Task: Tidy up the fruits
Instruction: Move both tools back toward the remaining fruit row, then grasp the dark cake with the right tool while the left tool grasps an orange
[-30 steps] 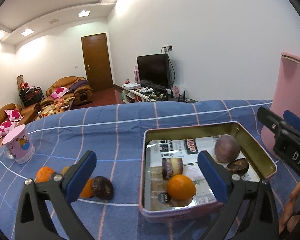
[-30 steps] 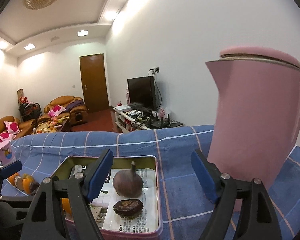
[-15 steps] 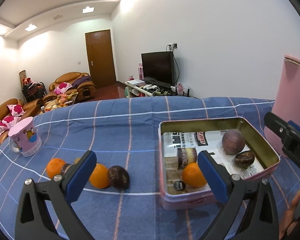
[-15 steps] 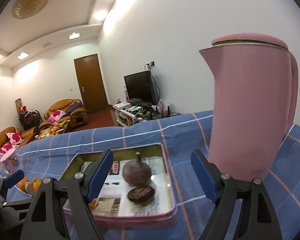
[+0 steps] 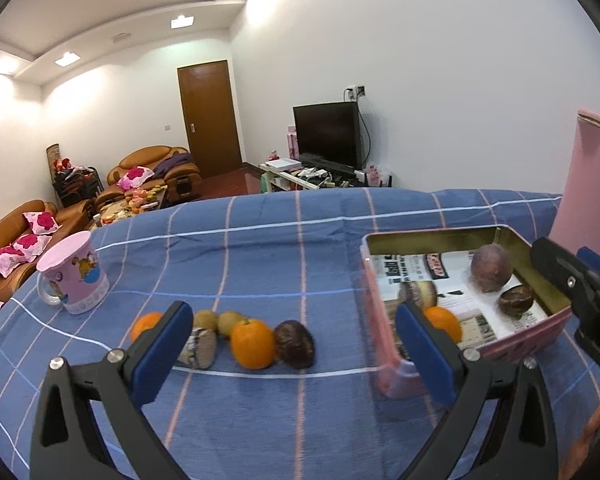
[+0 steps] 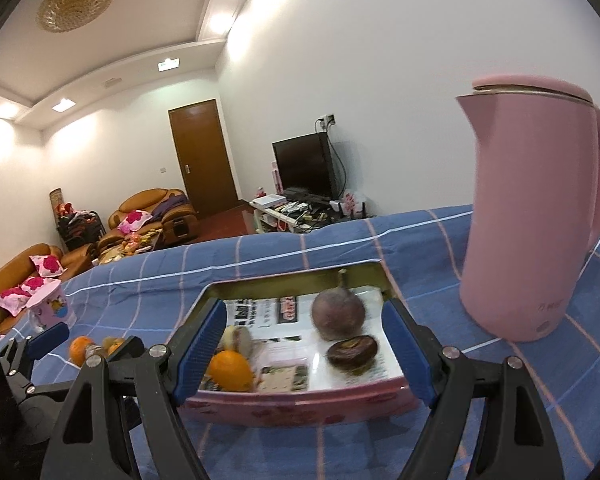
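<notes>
A pink tin box (image 5: 396, 372) (image 6: 300, 404) lined with newspaper holds an orange (image 5: 446, 322) (image 6: 230, 372), a round purple fruit (image 5: 492, 268) (image 6: 338, 314), a dark fruit half (image 5: 516, 300) (image 6: 352, 352) and a pale cut fruit (image 5: 420, 294). A row of loose fruit lies on the blue cloth to its left: an orange (image 5: 254, 344), a dark fruit (image 5: 295, 344), two kiwis (image 5: 230, 322), a cut fruit (image 5: 200, 348) and another orange (image 5: 146, 324). My left gripper (image 5: 292, 354) is open and empty above the row. My right gripper (image 6: 304, 354) is open and empty over the box.
A pink kettle (image 6: 532, 216) (image 5: 590, 184) stands right of the box. A pink mug (image 5: 74, 278) (image 6: 50, 306) stands at the cloth's left. The blue checked cloth (image 5: 280, 240) covers the table. A living room lies beyond the far edge.
My left gripper has swung left from over the box to over the loose fruit row. My right gripper has drawn back and shifted, so the box sits centred between its fingers.
</notes>
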Tool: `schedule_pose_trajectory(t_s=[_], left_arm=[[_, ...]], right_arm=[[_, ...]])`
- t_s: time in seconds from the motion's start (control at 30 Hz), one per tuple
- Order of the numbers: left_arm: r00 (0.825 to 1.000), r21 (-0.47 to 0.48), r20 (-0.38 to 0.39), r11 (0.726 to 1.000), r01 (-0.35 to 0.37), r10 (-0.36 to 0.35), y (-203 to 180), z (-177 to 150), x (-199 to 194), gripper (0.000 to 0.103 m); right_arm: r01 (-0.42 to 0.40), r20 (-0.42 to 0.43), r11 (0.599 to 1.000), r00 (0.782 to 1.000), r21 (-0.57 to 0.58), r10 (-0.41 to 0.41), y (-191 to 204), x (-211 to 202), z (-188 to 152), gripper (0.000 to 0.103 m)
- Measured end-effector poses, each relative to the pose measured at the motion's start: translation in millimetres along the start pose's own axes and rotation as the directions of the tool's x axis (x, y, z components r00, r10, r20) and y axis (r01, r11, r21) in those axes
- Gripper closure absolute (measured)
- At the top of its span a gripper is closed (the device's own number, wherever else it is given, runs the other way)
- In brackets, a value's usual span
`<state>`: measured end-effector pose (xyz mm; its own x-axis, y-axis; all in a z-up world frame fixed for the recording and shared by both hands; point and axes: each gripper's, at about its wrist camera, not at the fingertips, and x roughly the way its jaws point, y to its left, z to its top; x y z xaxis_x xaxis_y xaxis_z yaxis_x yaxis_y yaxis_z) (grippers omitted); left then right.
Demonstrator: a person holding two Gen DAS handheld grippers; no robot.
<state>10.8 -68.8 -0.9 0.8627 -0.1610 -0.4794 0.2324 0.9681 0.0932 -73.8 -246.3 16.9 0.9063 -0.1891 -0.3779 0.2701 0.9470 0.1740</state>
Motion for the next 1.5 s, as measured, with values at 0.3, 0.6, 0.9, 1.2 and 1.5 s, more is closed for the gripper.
schedule_pose_trajectory(t_s=[0.3,0.6,0.9,1.2,1.5], left_arm=[[1.000,-0.021,-0.011,0.999,-0.025,0.025,27,-3,1,0.000],[0.998,-0.033,-0.022,0.997,-0.067,0.066,64,-5,7,0.000],[0.986,-0.131,-0.089,0.980,-0.150,0.139,140,-9,25,0.001],[0.973,-0.196,-0.138,0.958,-0.209,0.184,188,-16,38,0.006],[0.975,-0.199,-0.144,0.960,-0.197,0.170,198,-13,38,0.006]], right_arm=[[-0.025,-0.010,0.999,1.000,-0.046,0.025,32,2,-6,0.022],[-0.066,-0.024,0.990,0.998,-0.125,0.063,70,5,-12,0.022],[-0.127,-0.075,0.956,0.991,-0.264,0.111,115,15,-20,0.023],[-0.229,-0.274,0.891,0.954,-0.393,0.124,159,52,-35,0.062],[-0.242,-0.395,0.844,0.918,-0.479,0.040,178,80,-52,0.062]])
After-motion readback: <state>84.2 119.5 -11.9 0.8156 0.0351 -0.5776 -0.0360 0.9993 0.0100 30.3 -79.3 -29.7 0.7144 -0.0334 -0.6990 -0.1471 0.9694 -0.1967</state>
